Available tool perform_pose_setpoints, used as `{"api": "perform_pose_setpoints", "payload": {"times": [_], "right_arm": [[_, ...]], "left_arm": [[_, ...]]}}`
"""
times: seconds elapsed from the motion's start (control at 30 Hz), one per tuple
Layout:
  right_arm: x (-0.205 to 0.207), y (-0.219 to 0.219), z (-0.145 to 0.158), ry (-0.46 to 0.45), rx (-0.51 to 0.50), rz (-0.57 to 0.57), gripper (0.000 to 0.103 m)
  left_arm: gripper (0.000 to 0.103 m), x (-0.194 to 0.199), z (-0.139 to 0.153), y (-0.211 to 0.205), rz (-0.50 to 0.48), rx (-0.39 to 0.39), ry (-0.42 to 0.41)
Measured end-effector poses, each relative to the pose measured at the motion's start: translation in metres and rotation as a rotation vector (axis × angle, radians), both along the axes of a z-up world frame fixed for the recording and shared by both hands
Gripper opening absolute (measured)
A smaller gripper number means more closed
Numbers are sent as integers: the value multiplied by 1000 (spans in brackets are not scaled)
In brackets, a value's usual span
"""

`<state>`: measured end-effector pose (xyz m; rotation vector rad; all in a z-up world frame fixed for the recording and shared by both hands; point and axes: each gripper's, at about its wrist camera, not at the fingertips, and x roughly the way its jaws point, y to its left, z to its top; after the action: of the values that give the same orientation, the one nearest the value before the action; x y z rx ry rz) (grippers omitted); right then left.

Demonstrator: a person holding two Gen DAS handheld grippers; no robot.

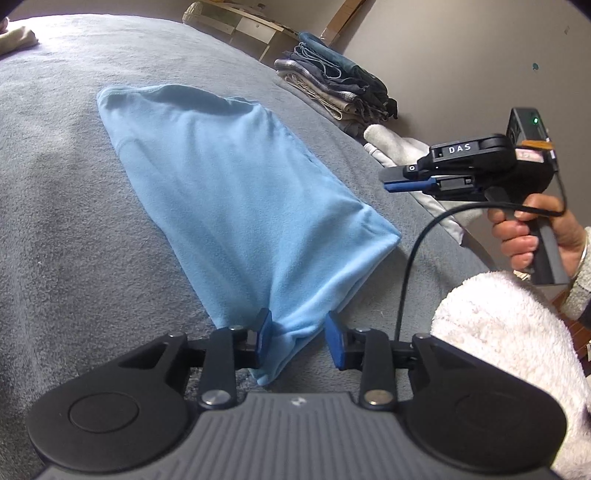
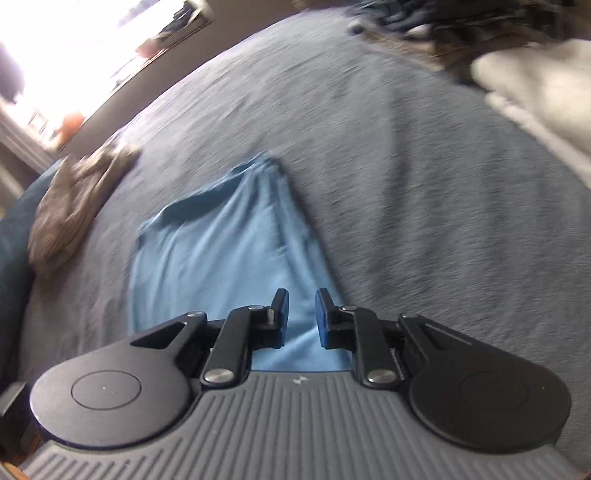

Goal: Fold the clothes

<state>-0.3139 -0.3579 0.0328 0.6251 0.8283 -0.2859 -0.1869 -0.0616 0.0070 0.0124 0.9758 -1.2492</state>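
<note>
Light-blue garment — folded lengthwise, lying flat on the grey bed.

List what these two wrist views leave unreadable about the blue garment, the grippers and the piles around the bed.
- Blue garment, left wrist view: its near corner runs under the left gripper; whether the fingers press it is unclear.
- Right wrist view: motion blur smears the brown pile and the dark pile, which the top edge cuts off.
- Right gripper, left wrist view: seen side-on, so its gap is hidden.

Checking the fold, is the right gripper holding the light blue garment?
No, the right gripper is in the air beside the light blue garment, gripping nothing.
</note>
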Motion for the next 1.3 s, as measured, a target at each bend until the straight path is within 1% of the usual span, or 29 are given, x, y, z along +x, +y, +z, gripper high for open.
{"api": "perform_pose_setpoints", "payload": {"times": [0.03, 0.17, 0.27, 0.33, 0.43, 0.5, 0.73, 0.93, 1.1, 1.17, 1.2, 1.3], "right_arm": [[5, 6, -1, 8, 13, 44, 15], [18, 26, -11, 71, 26, 158, 15], [22, 34, -24, 180, 22, 172, 15], [21, 35, -29, 254, -24, 165, 15], [18, 31, -28, 271, -30, 127, 15], [16, 28, -27, 299, -71, 103, 15], [11, 24, -25, 312, -93, 62, 15], [6, 21, -23, 300, -69, 22, 15], [-7, 12, -22, 261, -10, -45, 15], [-14, 8, -22, 237, 19, -84, 17], [-17, 6, -23, 231, 30, -111, 21], [-31, -4, -25, 192, 87, -204, 23]], "left_arm": [[34, 0, 0, 0, -1, 1, -3], [34, -1, 1, 0, -1, 5, -6], [34, -1, 2, 0, -2, 7, -9], [34, -1, 2, 0, -2, 7, -10], [35, -1, 1, 0, -1, 5, -7], [35, -1, 1, 0, -1, 5, -6], [35, -1, 1, 0, -1, 3, -4], [35, -2, 0, 1, -1, 2, -5], [35, -2, -1, 1, 0, 2, -3], [35, -2, -1, 0, 1, 2, -3], [35, -2, -1, 0, 2, 2, -2], [35, -3, 0, 0, 7, 1, -2]]}}
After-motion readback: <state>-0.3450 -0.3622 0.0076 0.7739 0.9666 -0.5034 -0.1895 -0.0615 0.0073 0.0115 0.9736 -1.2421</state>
